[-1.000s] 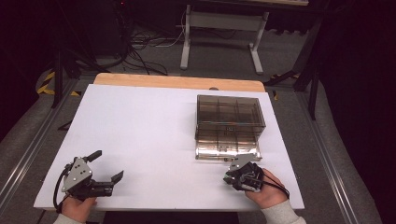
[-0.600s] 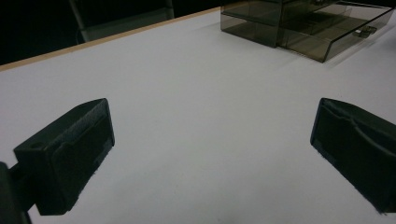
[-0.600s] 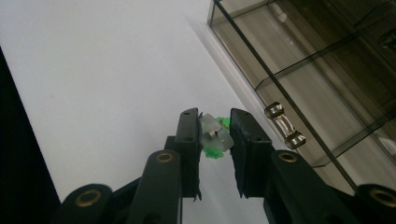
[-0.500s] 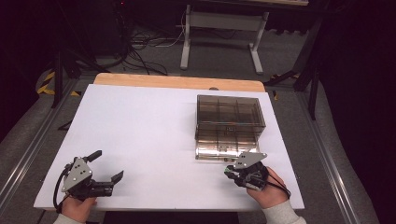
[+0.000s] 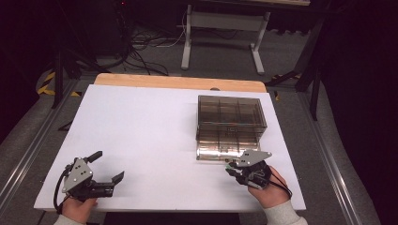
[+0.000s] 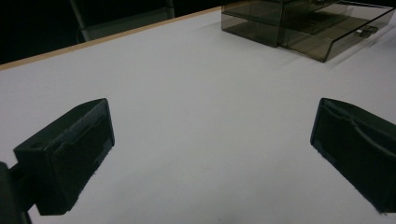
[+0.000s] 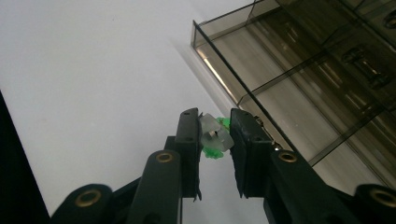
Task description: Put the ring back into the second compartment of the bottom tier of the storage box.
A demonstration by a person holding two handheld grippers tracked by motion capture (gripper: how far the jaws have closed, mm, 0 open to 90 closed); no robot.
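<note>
The right hand-held gripper point(image 7: 215, 135) pinches a small clear-and-green plastic piece point(image 7: 214, 136) just in front of the smoky drawer box point(image 5: 231, 117), beside its pulled-out bottom drawer point(image 7: 299, 79). The grip looks shallow, so the piece could twist free or catch the drawer's front wall if carried in too low. The left hand-held gripper point(image 5: 106, 165), well left of the box, rests wide open and empty on the table point(image 5: 141, 122).

Bright white table point(image 5: 155, 126) under overhead light, dark surroundings; pictures slightly soft.
</note>
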